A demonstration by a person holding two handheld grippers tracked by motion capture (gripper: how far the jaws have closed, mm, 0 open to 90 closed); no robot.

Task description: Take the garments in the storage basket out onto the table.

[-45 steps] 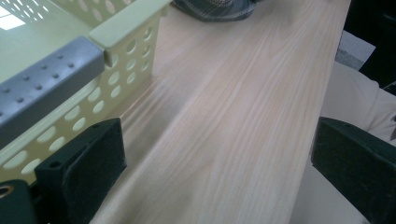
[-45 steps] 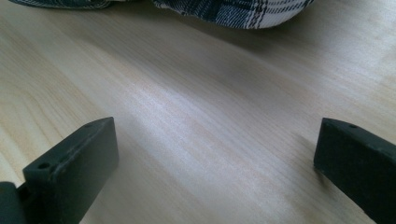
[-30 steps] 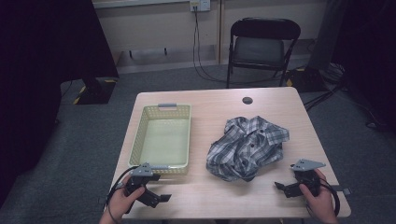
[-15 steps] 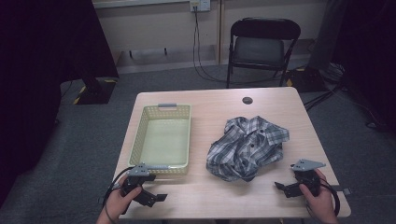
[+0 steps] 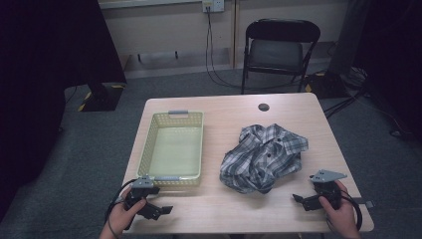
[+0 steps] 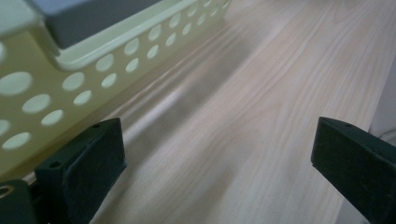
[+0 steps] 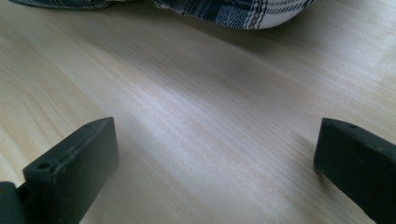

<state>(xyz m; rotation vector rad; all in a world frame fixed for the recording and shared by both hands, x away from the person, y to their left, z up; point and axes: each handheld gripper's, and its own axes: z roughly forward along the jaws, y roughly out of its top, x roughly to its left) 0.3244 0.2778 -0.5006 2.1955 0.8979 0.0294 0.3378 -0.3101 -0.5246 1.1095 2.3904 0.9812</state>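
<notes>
From the high view, the left gripper (image 5: 160,211) is resting on the wooden table (image 5: 278,209) just in front of the pale yellow perforated basket (image 5: 171,178), while the right gripper (image 5: 301,200) is lying near the crumpled plaid shirt (image 5: 263,158), which is sitting up and to its left.

In the left gripper view, the jaws are standing spread wide over bare wood, with the basket wall (image 6: 70,79) running just beside the left jaw.

In the right gripper view, the jaws are likewise gaping wide apart, holding nothing, and the shirt's edge (image 7: 233,11) is lying ahead of them, apart.
</notes>
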